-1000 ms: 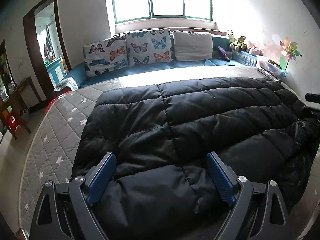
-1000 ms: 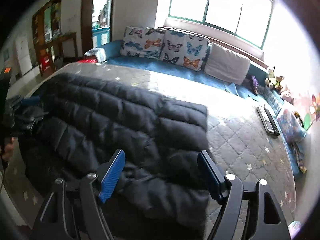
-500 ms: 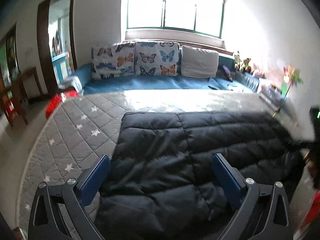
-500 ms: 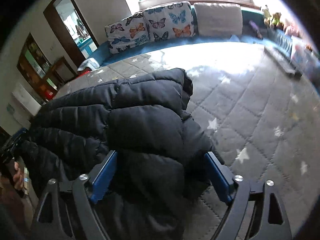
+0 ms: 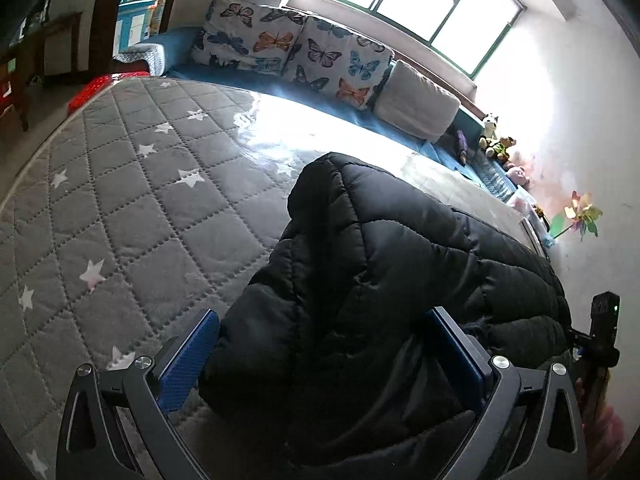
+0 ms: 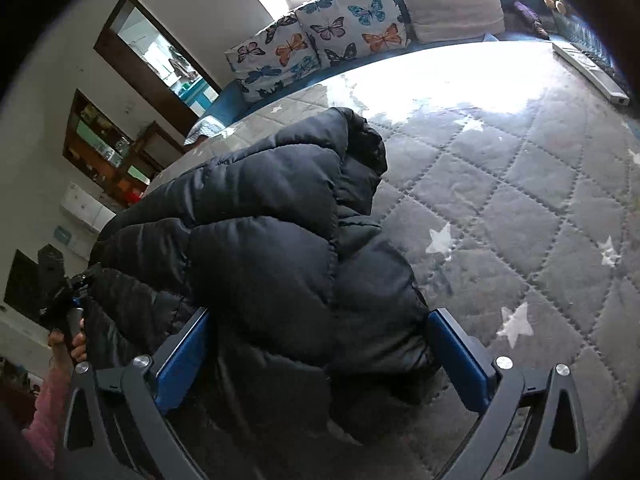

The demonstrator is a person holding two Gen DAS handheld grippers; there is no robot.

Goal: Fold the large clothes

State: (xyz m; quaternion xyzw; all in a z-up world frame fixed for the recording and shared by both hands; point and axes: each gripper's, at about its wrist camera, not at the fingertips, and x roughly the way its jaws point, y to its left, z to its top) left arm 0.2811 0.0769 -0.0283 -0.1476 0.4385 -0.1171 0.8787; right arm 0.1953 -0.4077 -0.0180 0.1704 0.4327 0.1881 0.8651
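Note:
A black quilted puffer jacket (image 5: 380, 248) lies across a grey star-print mattress (image 5: 132, 184). In the left wrist view my left gripper (image 5: 324, 356) stands open, low over the jacket's left end, whose bulk bulges up between the blue pads (image 5: 188, 360). In the right wrist view the jacket (image 6: 272, 220) is bunched at its right end, where a folded layer overlaps. My right gripper (image 6: 320, 356) straddles that end and its jaws are opening, with the padded cloth between the fingers. A hand (image 6: 68, 344) in a pink sleeve shows at the far left.
Butterfly cushions (image 5: 288, 48) and a grey pillow (image 5: 416, 100) line the far side under the window. Plush toys (image 5: 496, 140) and a paper pinwheel (image 5: 580, 216) sit at the right wall. Remote controls (image 6: 592, 72) lie on the mattress's far right. Bare mattress flanks the jacket.
Both grippers slid outward to the jacket's two ends and rolled. The right one sank and its jaws widened. The jacket looks more bunched at its ends.

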